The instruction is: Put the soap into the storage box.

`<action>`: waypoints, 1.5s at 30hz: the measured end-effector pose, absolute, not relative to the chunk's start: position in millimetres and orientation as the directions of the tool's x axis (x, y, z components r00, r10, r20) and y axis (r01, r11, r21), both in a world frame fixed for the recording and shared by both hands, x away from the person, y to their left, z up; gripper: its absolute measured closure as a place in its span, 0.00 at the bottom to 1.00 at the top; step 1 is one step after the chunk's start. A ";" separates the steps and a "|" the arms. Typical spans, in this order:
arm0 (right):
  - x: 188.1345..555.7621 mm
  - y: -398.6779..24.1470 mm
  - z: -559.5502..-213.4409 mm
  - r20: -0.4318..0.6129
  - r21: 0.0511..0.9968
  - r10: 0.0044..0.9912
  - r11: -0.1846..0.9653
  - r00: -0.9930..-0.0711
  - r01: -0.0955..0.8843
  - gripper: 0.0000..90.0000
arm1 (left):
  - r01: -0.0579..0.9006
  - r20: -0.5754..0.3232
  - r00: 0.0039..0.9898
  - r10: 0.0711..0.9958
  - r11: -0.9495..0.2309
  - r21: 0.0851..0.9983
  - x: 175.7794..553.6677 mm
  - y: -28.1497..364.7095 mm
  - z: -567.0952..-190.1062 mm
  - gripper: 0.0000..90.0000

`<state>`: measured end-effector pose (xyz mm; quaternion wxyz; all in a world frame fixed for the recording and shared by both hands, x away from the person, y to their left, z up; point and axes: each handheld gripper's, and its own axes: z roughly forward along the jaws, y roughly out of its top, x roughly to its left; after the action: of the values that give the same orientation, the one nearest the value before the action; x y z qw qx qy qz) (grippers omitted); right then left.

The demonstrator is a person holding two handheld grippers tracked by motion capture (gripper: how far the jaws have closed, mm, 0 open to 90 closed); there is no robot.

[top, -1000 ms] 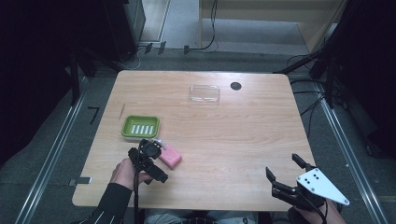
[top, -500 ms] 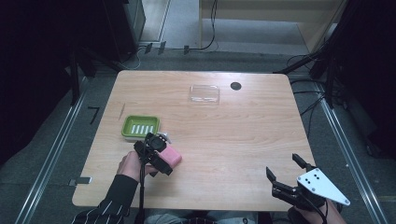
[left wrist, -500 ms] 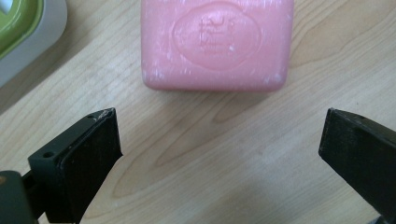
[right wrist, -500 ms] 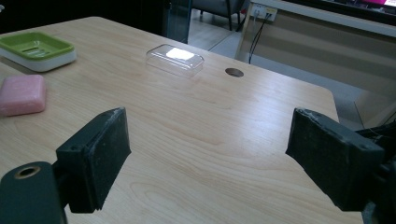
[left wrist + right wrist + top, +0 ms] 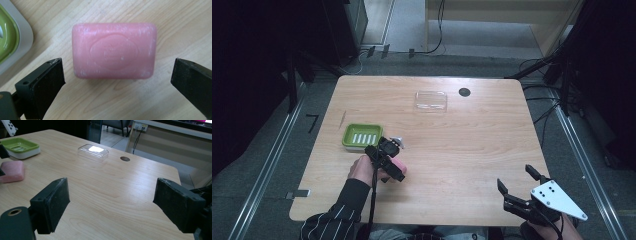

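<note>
High view: we log the left gripper [image 5: 387, 159] over the pink soap [image 5: 398, 164], at four o'clock from the green dish [image 5: 362, 136]. Left gripper view: jaws spread, flanking the soap untouched. Right gripper view: right gripper [image 5: 111, 206] spread wide; clear lid [image 5: 93, 152] at twelve o'clock.

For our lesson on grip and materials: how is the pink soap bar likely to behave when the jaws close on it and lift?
The soap is a solid block lying flat on the table, so it probably stays stiff and won't roll or tip. Its rounded edges and smooth faces suggest it could slip from a light pinch. The whitish scuffs hint that its surface marks easily, so hard squeezing may dent it.
</note>
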<state>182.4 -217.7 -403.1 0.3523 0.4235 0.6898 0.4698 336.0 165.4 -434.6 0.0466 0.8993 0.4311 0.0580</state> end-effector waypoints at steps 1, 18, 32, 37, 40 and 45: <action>182.4 -217.7 -403.1 -0.088 0.947 0.915 0.199 -0.393 0.253 0.15 | 0.770 0.064 0.623 0.780 -0.625 0.130 337.4 164.5 -435.7 0.00; 182.2 -217.9 -403.1 -0.088 0.947 0.915 0.200 -0.394 0.252 0.15 | 0.780 0.100 0.613 0.783 -0.621 0.081 352.5 151.7 -453.2 0.00; 181.9 -217.7 -403.1 -0.092 0.947 0.914 0.202 -0.395 0.248 0.15 | 0.784 0.108 0.612 0.783 -0.619 0.050 353.5 154.1 -458.2 0.05; 181.7 -217.9 -403.1 -0.092 0.947 0.914 0.203 -0.396 0.248 0.15 | 0.780 0.090 0.618 0.781 -0.623 0.049 352.7 153.1 -458.0 0.14; 181.7 -217.9 -403.1 -0.092 0.948 0.914 0.202 -0.396 0.247 0.15 | 0.781 0.090 0.618 0.781 -0.623 0.049 352.8 153.3 -457.9 0.14; 181.8 -217.8 -403.1 -0.090 0.948 0.914 0.201 -0.395 0.248 0.15 | 0.780 0.085 0.618 0.781 -0.623 0.052 352.7 153.8 -457.9 0.15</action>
<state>181.8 -217.8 -403.1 0.3533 0.4213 0.6898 0.4711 352.7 153.8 -457.9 0.0051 0.8995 0.4341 0.0494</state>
